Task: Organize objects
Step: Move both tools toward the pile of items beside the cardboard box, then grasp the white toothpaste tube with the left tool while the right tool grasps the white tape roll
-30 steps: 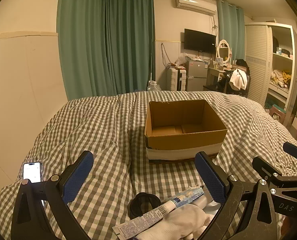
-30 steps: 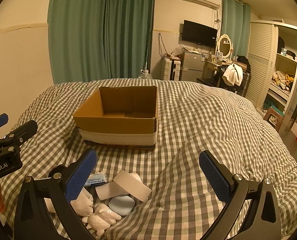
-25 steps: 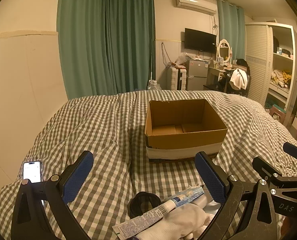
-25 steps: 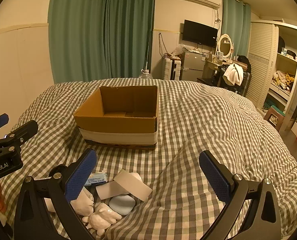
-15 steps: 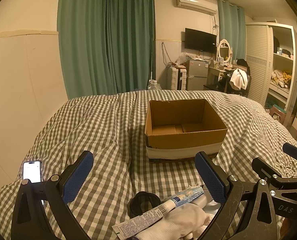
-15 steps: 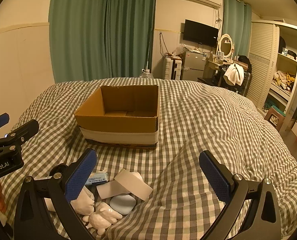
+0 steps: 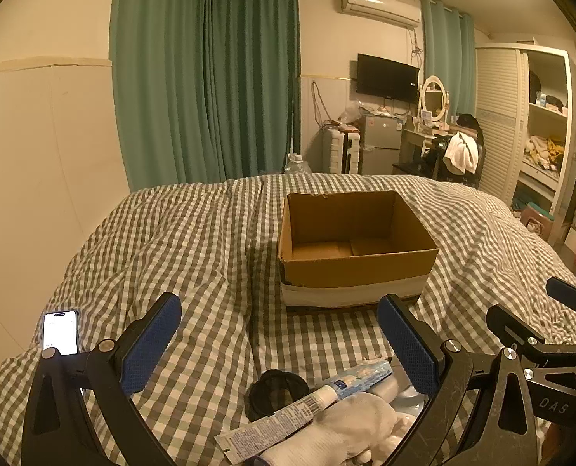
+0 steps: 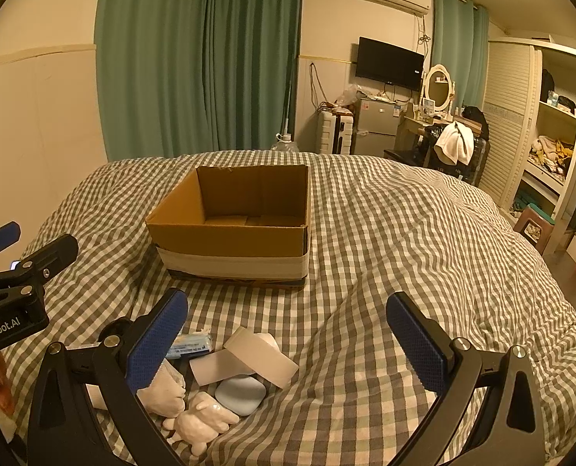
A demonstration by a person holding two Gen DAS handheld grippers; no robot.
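Both grippers, left gripper (image 7: 278,343) and right gripper (image 8: 286,336), hang released, jaws wide, grasping nothing. At lower frame, a printed tube (image 7: 288,421) lies diagonally, cap toward upper right, beside a soft white glove (image 7: 338,435). Beyond, mid-frame, an open cardboard box (image 7: 356,268) sits on the checked bed (image 7: 195,248).

left tongs (image 7: 280,339): spread wide | right tongs (image 8: 288,336): spread wide, empty

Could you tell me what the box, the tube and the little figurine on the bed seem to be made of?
Box: matte brown corrugated cardboard, pale tape band.
Tube: apparently soft plastic, printed, flat crimped end.
Figurine: glossy white, perhaps ceramic or resin; uncertain.
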